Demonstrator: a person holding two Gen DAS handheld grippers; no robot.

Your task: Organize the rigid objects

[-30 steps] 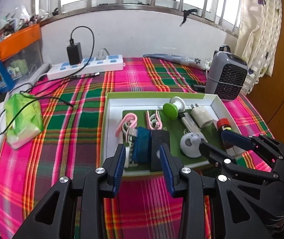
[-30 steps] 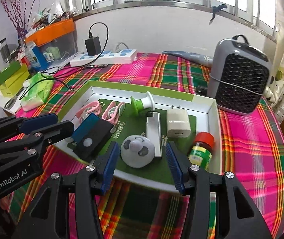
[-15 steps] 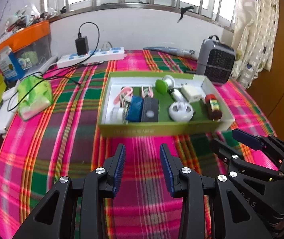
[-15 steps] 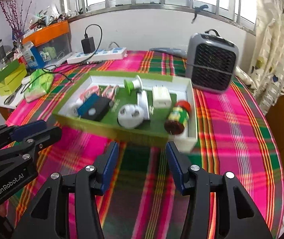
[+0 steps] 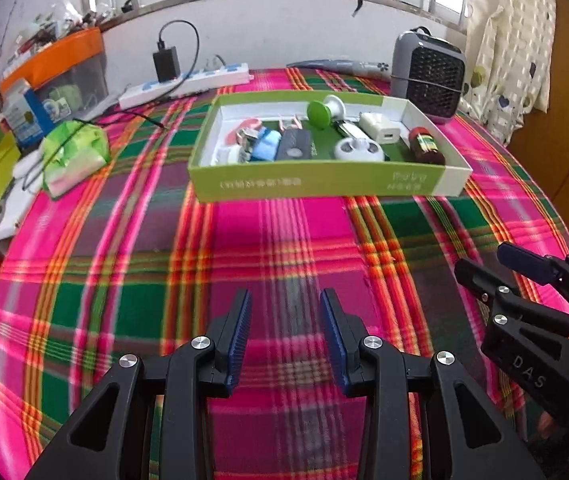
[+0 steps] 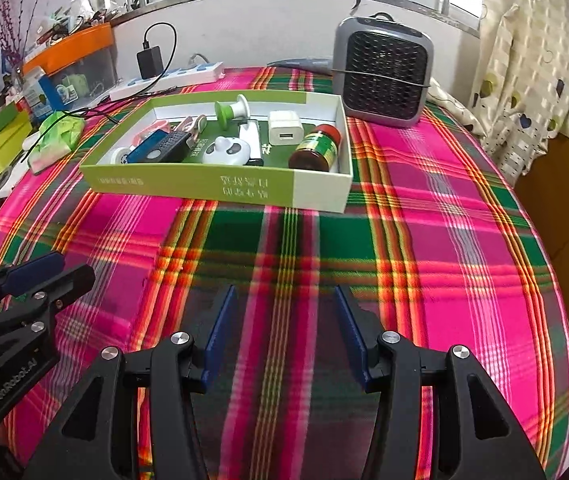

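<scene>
A green and white box (image 5: 324, 184) (image 6: 220, 188) stands on the plaid tablecloth, far from both grippers. It holds a red-capped jar (image 5: 426, 145) (image 6: 318, 146), a white charger (image 5: 380, 130) (image 6: 284, 133), a round white gadget (image 5: 358, 150) (image 6: 226, 151), a green spool (image 5: 322, 111) (image 6: 230, 110), a black case (image 5: 294, 148) (image 6: 172, 146) and a blue case (image 5: 264, 148). My left gripper (image 5: 286, 312) is open and empty above the cloth. My right gripper (image 6: 284, 308) is open and empty, and also shows at the right edge of the left wrist view (image 5: 496, 264).
A grey heater (image 6: 382, 76) (image 5: 428, 72) stands behind the box at the right. A white power strip (image 5: 184, 86) with a black plug lies at the back. A green tissue pack (image 5: 72, 154) and yellow-green boxes (image 6: 0, 144) sit at the left. Curtains (image 6: 524, 60) hang at right.
Both grippers have pulled back from the box toward the near side of the table and stayed open and empty. The box's contents have not moved.
</scene>
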